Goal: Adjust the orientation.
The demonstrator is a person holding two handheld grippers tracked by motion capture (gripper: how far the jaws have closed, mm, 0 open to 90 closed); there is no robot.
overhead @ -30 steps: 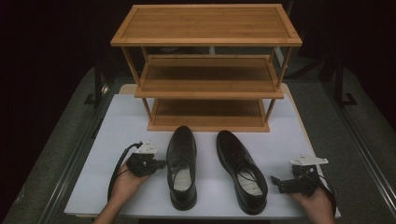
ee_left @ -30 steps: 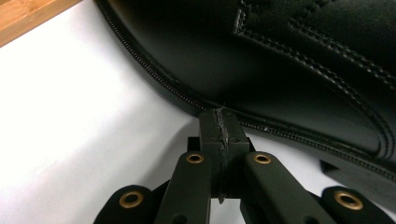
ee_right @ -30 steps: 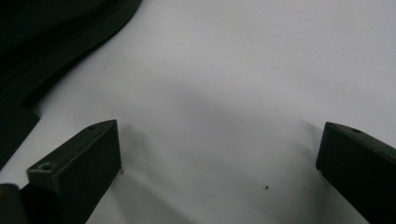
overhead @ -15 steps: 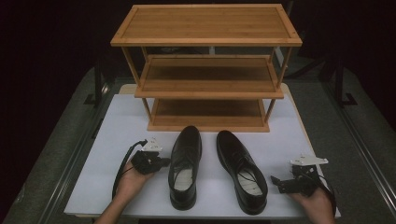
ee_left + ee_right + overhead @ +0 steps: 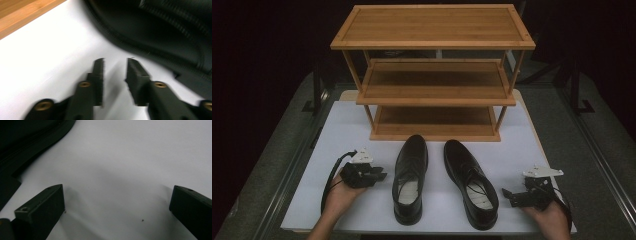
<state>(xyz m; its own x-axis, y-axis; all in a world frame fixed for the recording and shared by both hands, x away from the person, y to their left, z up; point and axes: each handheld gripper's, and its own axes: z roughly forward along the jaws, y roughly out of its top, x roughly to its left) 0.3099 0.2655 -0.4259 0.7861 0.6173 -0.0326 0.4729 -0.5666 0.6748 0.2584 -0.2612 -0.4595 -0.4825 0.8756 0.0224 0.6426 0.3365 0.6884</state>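
Reaching toward the left shoe, the left gripper sits just beside its side wall, apart from the leather. Its fingers have just been opening and now stand a narrow gap apart with only bare white counter between them. The right gripper waits near the heel side of the right shoe, its fingers spread wide and holding nothing. Both black dress shoes stand side by side on the counter, toes pointing at the wooden rack, whose three shelves are bare. By my reading the work is at the approach stage: neither shoe is gripped yet. The next move calls for the left fingers to widen further, pass over the shoe's collar and pinch its side wall before any lift toward the bottom shelf.
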